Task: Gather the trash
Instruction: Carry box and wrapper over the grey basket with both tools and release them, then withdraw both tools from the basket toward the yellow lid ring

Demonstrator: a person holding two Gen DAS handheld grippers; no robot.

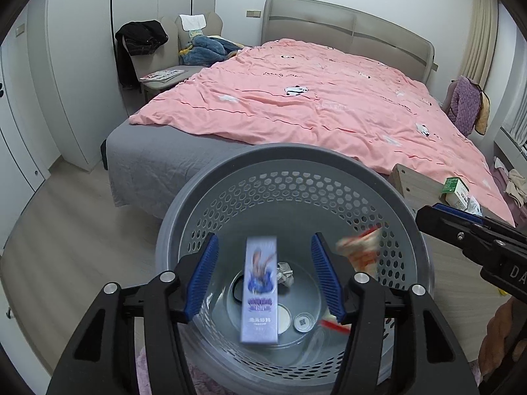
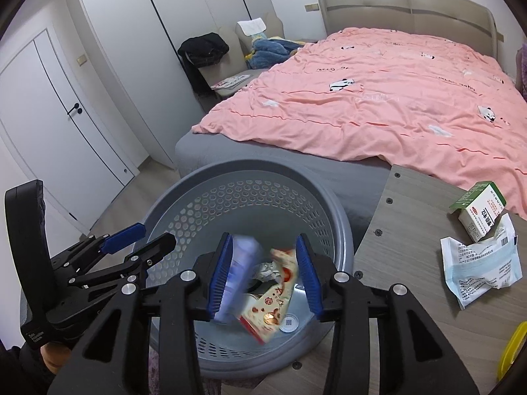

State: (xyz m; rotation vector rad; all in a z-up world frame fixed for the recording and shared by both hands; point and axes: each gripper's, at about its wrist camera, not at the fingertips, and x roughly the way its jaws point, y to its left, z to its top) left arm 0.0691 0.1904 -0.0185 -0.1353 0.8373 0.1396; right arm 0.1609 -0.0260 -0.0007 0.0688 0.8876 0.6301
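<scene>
Left hand-held gripper [image 1: 265, 275], nearest in the left wrist view: jaws parted wide above the mouth of the grey perforated waste basket [image 1: 204, 197], blue pads clear of the purple carton [image 1: 260, 291], which hangs blurred between them, touching neither. Right hand-held gripper [image 2: 263, 275], nearest in the right wrist view: jaws parted to a moderate gap over the same basket, pads free of the red-and-cream snack wrapper [image 2: 273, 299], which is blurred in mid-air between them. Both items lie within the basket's rim line, above its floor. On that floor rest a crumpled paper wad [image 1: 285, 271] and a small round lid [image 1: 303, 322].

To the right of the basket, the grey wood-grain surface [image 2: 411, 230]: its left edge stands just beside the basket rim. Near its right side lie a green-and-white medicine box [image 2: 481, 210] and a torn white-and-blue mask packet [image 2: 481, 263], touching each other; a yellow object [image 2: 512, 349] shows at the frame edge.

Beyond the basket, the bed [image 2: 210, 151] with a pink duvet [image 2: 378, 105]; its foot edge runs close behind the rim. Left of the bed, open wooden floor [image 1: 75, 214] reaches to the white wardrobe doors [image 2: 59, 115].
</scene>
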